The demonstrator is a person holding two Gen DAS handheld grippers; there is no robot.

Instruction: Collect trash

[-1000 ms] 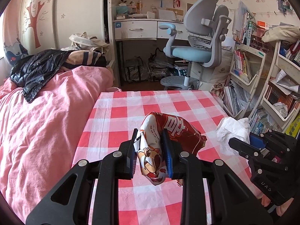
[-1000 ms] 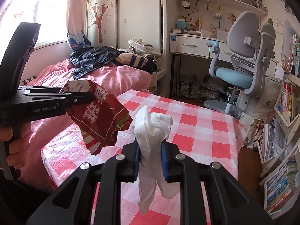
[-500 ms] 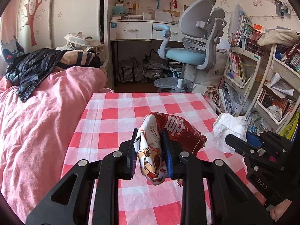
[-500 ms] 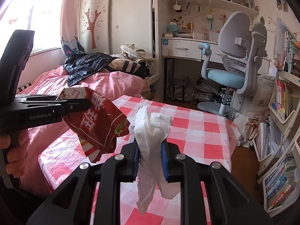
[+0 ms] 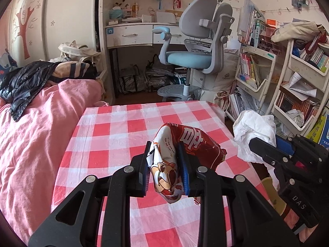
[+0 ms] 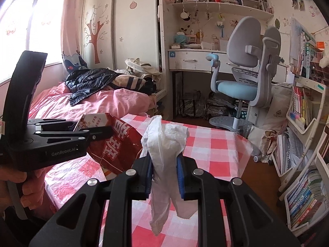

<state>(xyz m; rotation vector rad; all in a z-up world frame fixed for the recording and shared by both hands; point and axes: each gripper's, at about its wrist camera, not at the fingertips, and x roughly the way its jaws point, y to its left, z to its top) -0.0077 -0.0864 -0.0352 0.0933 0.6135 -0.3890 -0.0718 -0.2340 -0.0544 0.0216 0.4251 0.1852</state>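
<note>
With the crumpled red foil snack wrapper (image 5: 181, 154) pinched in the left claw (image 5: 166, 165) and the limp white tissue (image 6: 164, 154) pinched in the right claw (image 6: 164, 175), both above the pink-checked worktop (image 5: 115, 135), a slip of the tissue's hanging tail is judged possible.

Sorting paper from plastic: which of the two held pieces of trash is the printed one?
The red snack wrapper in the left gripper: glossy, with characters and a cartoon. The piece in the right gripper is a plain white tissue.
</note>
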